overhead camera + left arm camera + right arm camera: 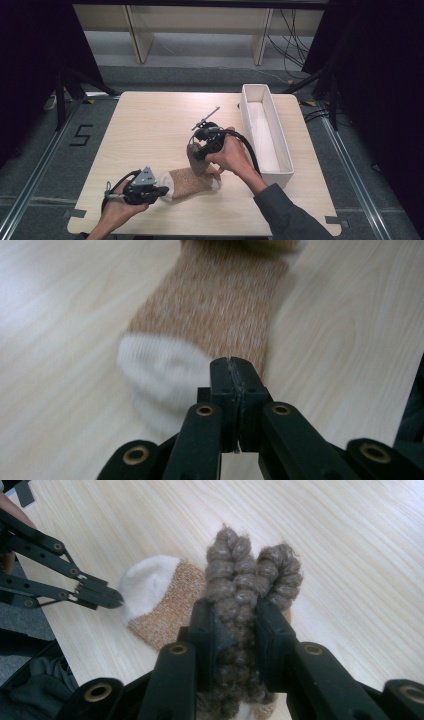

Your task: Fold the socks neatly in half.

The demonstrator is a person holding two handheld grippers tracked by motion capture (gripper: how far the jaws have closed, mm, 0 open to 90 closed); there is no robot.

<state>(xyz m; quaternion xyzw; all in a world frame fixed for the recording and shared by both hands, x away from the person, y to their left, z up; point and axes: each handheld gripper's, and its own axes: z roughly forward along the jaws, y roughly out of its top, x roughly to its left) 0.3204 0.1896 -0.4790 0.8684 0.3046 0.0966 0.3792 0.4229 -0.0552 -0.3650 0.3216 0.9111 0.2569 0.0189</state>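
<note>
Two hand-held grippers worked over a light wooden table (150, 125), and the landmark between them was an orange-brown sock (187, 183) with a white toe, lying flat near the table's near edge. Nearest the person, the left gripper (161, 191) sat just left of the sock's white toe, held in the left hand (117, 207); in the left gripper view its jaws were pressed fully together with nothing between them, their tips right at the toe (160, 372) of the sock (215, 305), though whether they touched the cloth I could not tell. From the right gripper view the same left gripper (112, 596) reached in from the left with its tip at the white toe of the sock (165, 600). Just beyond the sock's cuff end, the right gripper (196, 152), in the right hand (232, 155), held a second sock (195, 159), grey-brown and fuzzy, lifted above the table and hanging down toward the flat one. In the right gripper view its jaws were closed partway on the bunched knit of that grey-brown sock (245, 580), which stuck up past the tips in two folds. Farther off, to the right of the sock and beyond it, a long white rectangular tray (280, 150) lay along the table's right side.
</note>
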